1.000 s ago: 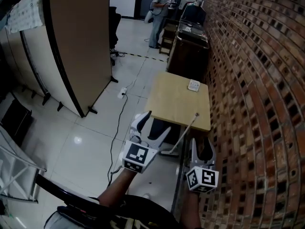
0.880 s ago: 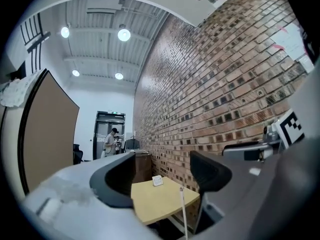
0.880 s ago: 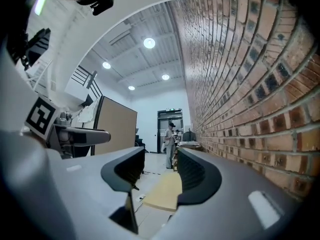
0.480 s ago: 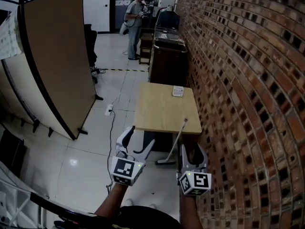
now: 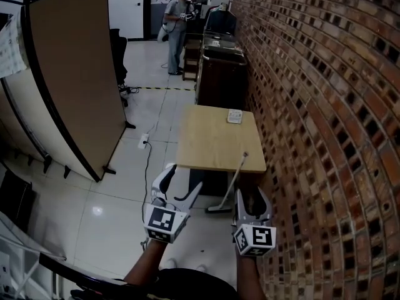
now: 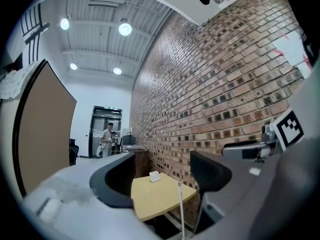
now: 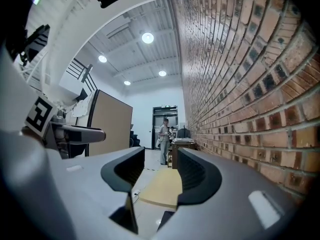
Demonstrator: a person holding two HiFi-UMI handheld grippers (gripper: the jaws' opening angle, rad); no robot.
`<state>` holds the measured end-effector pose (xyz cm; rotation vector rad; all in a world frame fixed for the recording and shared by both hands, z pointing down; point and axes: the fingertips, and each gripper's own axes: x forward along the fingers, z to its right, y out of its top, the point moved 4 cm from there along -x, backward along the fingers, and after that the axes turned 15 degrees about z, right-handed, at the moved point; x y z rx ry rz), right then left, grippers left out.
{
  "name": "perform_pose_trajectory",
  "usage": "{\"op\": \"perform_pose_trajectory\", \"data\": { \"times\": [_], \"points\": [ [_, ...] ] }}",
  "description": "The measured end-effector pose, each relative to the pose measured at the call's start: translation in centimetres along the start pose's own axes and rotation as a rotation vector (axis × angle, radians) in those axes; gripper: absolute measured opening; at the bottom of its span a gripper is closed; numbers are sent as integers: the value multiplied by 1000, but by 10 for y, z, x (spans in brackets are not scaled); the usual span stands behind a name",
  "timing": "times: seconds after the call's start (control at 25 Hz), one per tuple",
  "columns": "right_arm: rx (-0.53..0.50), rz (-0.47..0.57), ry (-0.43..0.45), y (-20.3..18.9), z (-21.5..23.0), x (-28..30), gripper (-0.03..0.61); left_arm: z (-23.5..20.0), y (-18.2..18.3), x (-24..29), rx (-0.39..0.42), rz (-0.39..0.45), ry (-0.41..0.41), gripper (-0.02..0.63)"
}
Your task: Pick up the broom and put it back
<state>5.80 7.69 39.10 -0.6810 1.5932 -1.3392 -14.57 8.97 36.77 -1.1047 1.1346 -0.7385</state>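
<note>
The broom [image 5: 232, 181] stands on the floor [image 5: 125, 199], leaning against the table [image 5: 212, 142]. Its handle tip rests at the table's 5 o'clock corner, close to the brick wall [image 5: 312, 105]. Its head sits on the tiles below the table's near edge, toward 6 o'clock. Neither gripper touches it.

In the head view the left gripper [image 5: 183, 179] is at 7 o'clock from the table and about 9 o'clock from the broom head. Its jaws are spread wide with nothing between them. In the left gripper view [image 6: 160, 184] the gap frames the table [image 6: 150, 201] and the thin broom handle [image 6: 180, 211], both well ahead.

The right gripper [image 5: 253, 199] is at 3 o'clock from the broom head, just beside the wall. Its jaws stand partly apart and hold nothing. The right gripper view [image 7: 159, 176] shows only the table top [image 7: 162, 189] and floor through the gap.

A small white box [image 5: 234, 116] lies on the table toward 1 o'clock. Beyond the table, at 12 o'clock, is a dark cabinet [image 5: 219, 74], and farther on a person [image 5: 177, 17] stands. A brown partition [image 5: 75, 74] stands at 9 o'clock from the table, well apart.
</note>
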Motion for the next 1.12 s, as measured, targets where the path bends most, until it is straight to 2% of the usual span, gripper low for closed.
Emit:
{"op": "perform_pose_trajectory", "data": {
  "times": [0.2,0.44,1.12],
  "points": [
    [-51,-7,-5,0,-1,-4,209,4,-2,-1,-6,-8,-12,344],
    [-65,-5,7,3,-2,-7,209,7,-2,-3,-9,-6,-15,344],
    [-32,-38,14,-12,-13,-17,209,3,-11,-19,-19,-35,-12,344]
  ]
}}
